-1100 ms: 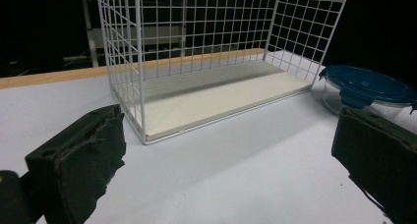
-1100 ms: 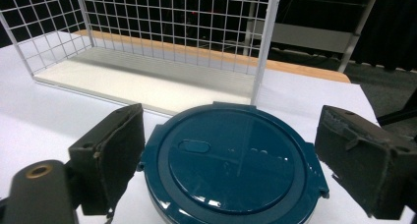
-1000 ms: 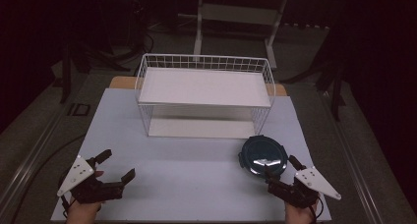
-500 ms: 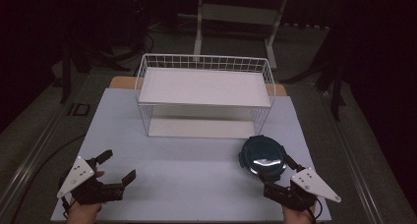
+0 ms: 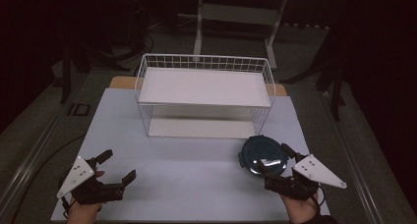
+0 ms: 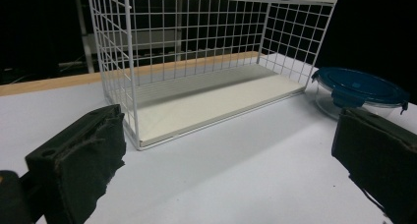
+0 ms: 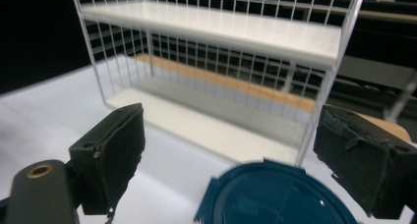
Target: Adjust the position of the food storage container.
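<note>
Rack: white wire two-tier shelf rack at the far middle of the pale bench | Container: round glass container with dark blue clip lid near the bench's right edge, before the rack's right end | Left tool: near-left corner, jaws apart, empty | Right tool: jaws apart, flanking the container's near side, not closed on it.

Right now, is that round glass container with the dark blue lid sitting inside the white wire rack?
No, the round glass container with the dark blue lid sits on the table in front of the white wire rack, near its right corner.
</note>
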Tool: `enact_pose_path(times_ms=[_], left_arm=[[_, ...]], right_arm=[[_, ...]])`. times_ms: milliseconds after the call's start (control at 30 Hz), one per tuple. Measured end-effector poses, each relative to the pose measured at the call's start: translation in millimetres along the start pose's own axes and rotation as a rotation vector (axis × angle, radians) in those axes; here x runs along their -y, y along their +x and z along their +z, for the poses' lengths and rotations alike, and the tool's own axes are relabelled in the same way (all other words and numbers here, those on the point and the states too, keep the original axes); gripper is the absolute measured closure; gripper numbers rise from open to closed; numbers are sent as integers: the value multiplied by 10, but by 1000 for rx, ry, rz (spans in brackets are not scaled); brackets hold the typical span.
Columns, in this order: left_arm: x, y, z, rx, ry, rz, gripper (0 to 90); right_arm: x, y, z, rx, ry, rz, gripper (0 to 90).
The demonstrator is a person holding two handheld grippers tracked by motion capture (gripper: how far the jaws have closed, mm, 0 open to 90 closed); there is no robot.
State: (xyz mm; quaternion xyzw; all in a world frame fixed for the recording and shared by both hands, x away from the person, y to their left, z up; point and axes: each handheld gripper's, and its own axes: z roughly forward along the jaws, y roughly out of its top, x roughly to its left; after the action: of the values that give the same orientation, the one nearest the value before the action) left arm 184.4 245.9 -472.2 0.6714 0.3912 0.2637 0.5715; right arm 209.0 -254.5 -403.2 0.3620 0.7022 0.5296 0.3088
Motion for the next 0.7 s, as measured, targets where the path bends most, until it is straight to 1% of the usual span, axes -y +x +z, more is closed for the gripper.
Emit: enact_pose_path(times_ms=[33, 133, 167, 267, 300, 333, 367, 433, 467, 500, 533, 567, 600, 633, 667, 700], left_arm=[[1, -2, 1, 2, 0, -1, 1], [1, -4, 2, 4, 2, 1, 1], [2, -4, 1, 3, 2, 1, 1], [1, 2, -2, 3, 1, 1, 1], [1, 2, -2, 3, 1, 1, 1], [2, 2, 0, 5, 2, -2, 1], [2, 2, 0, 5, 2, -2, 1], [3, 1, 2, 4, 1, 0, 1], [3, -1, 3, 6, 2, -1, 1], [4, -1, 5, 6, 3, 0, 1], [4, -1, 5, 6, 3, 0, 1], [4, -1, 5, 6, 4, 0, 1], [5, -1, 5, 6, 5, 0, 1], [6, -1, 6, 7, 6, 0, 1], [6, -1, 6, 7, 6, 0, 1], [6, -2, 6, 7, 6, -1, 1]], right_arm=[[-17, -17, 10, 4, -4, 3, 119], [-51, -79, 58, 7, 9, -9, 119], [-54, -104, 76, 7, 10, -7, 120], [-56, -239, 152, 12, 20, -7, 126], [-56, -239, 152, 12, 20, -7, 126], [-48, -306, 185, 9, 25, -2, 133], [-41, -337, 202, 21, 26, -2, 145], [-41, -337, 202, 21, 26, -2, 145], [-33, -365, 219, 28, 32, -1, 166], [-6, -439, 266, 57, 48, -10, 245], [-6, -439, 266, 57, 48, -10, 245], [6, -470, 282, 61, 54, -7, 257], [18, -501, 302, 65, 62, -5, 307], [48, -567, 337, 64, 75, 13, 357], [65, -599, 354, 66, 84, 14, 417], [65, -599, 354, 66, 84, 14, 417]])
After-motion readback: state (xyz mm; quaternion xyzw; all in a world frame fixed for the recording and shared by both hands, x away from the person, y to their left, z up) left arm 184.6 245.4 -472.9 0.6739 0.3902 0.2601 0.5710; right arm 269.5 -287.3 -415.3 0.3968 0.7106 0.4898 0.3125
